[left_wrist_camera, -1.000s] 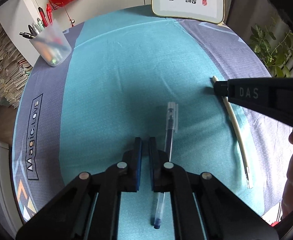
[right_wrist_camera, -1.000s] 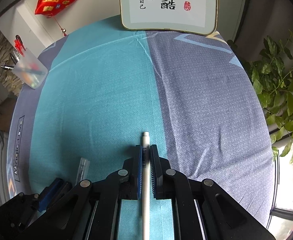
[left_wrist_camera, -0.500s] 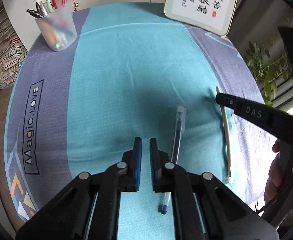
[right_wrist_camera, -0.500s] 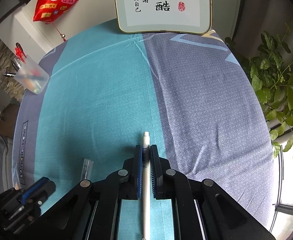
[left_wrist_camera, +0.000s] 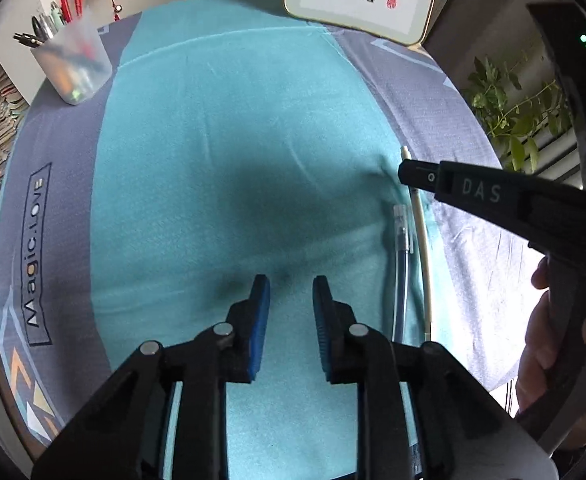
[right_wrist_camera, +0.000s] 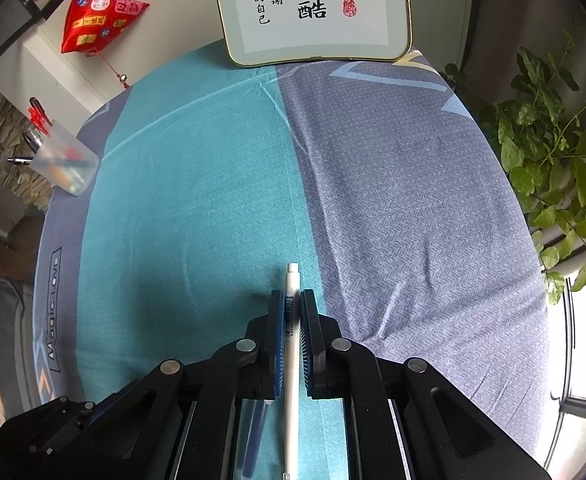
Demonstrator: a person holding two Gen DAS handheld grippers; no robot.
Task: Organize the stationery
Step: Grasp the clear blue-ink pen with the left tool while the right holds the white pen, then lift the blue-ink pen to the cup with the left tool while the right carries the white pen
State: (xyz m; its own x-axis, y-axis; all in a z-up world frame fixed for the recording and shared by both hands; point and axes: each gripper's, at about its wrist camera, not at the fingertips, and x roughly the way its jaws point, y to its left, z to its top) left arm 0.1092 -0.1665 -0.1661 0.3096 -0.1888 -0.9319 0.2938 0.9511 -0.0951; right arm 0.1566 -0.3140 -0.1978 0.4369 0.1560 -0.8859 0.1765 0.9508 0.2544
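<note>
My left gripper (left_wrist_camera: 291, 284) hovers over the teal cloth (left_wrist_camera: 233, 140), its jaws opening with nothing between them. A clear pen with blue ink (left_wrist_camera: 400, 272) lies just to its right. Beside that lies a white pen (left_wrist_camera: 424, 264), and my right gripper (left_wrist_camera: 413, 172) is shut on its far end. In the right wrist view the right gripper (right_wrist_camera: 293, 294) pinches the white pen (right_wrist_camera: 291, 364) between its blue pads, and the pen's tip pokes out ahead. The blue pen (right_wrist_camera: 255, 424) shows partly under the right gripper's frame. A frosted pen cup (left_wrist_camera: 73, 68) with several pens stands at the far left.
A framed calligraphy board (right_wrist_camera: 313, 8) leans at the table's far edge. A red ornament (right_wrist_camera: 97, 20) hangs on the wall at the left, and a leafy plant (right_wrist_camera: 553, 160) stands off the right side. A hand (left_wrist_camera: 541, 340) holds the right gripper's handle.
The left gripper's jaws have parted. The blue pen, earlier under the left gripper's right finger, now lies further right, close beside the white pen. The right gripper keeps its grip.
</note>
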